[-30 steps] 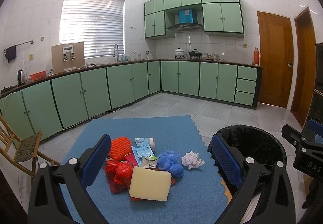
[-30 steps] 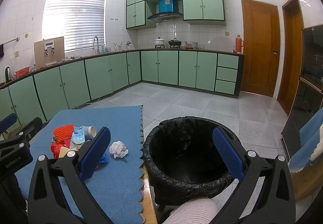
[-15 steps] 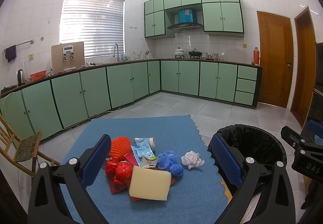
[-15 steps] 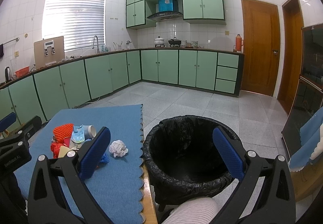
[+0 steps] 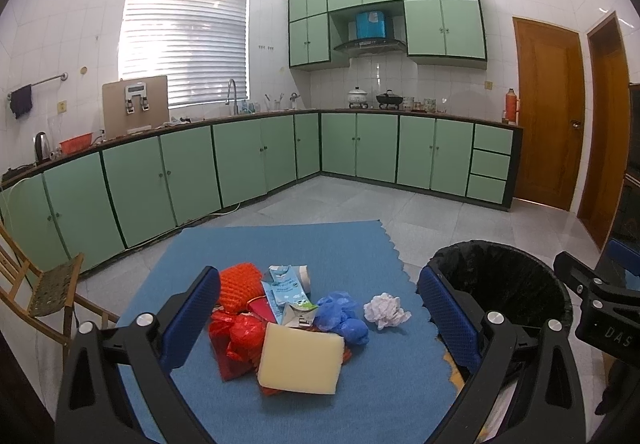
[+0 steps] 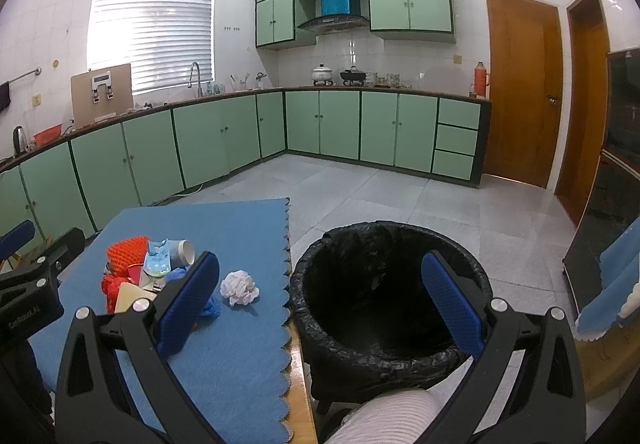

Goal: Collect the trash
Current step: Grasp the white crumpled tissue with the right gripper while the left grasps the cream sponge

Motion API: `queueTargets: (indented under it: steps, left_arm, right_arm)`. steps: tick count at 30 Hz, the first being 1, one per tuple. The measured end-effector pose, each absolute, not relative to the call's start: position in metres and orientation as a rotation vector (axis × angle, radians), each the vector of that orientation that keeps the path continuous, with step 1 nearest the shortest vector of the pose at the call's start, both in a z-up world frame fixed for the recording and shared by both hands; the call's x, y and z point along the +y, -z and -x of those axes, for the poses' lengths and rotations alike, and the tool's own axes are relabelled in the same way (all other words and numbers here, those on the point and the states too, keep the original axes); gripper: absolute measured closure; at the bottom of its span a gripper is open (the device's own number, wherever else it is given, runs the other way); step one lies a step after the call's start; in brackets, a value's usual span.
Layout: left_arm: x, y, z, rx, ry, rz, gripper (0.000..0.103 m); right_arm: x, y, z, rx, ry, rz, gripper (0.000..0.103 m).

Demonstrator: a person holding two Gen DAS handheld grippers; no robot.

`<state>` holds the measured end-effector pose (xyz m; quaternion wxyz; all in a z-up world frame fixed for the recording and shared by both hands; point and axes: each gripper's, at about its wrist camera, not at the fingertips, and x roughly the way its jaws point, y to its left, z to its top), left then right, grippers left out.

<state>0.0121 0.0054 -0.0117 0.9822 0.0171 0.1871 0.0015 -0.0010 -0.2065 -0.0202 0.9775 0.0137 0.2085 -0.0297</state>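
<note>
A heap of trash lies on a blue mat (image 5: 280, 244) (image 6: 224, 364): a pale yellow sponge (image 5: 301, 364), red plastic wrap (image 5: 240, 332), an orange net (image 5: 240, 284) (image 6: 126, 252), a light blue carton (image 5: 285, 286) (image 6: 158, 258), blue gloves (image 5: 342, 316) and a crumpled white paper ball (image 5: 386, 310) (image 6: 239, 287). My left gripper (image 5: 320, 320) hovers open just above and in front of the heap, holding nothing. Over the black-lined trash bin (image 5: 500, 284) (image 6: 392, 308) my right gripper (image 6: 320, 300) stands open and empty.
The bin stands right of the table's scalloped mat edge. A wooden chair (image 5: 44, 284) is at the left. Green cabinets (image 5: 240, 160) line the far walls, with tiled floor (image 6: 380, 196) between. A striped sleeve (image 6: 384, 420) shows at the bottom.
</note>
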Motion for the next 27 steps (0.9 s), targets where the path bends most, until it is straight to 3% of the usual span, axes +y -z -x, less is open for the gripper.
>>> queueTargets:
  steps: [17, 20, 22, 27]
  left_arm:
    - [0.107, 0.086, -0.073, 0.542, -0.182, -0.008, 0.006]
    - [0.111, 0.099, -0.078, 0.580, -0.179, 0.003, 0.007]
    - [0.111, 0.107, -0.081, 0.600, -0.152, 0.009, 0.010]
    - [0.108, 0.122, -0.092, 0.640, -0.080, 0.009, 0.020]
  right_arm:
    - [-0.145, 0.069, -0.083, 0.559, -0.115, 0.018, 0.006]
    - [-0.131, 0.085, -0.102, 0.591, -0.142, 0.028, 0.010]
    - [-0.123, 0.096, -0.116, 0.622, -0.162, 0.025, 0.020]
    - [-0.111, 0.119, -0.142, 0.664, -0.198, 0.046, 0.025]
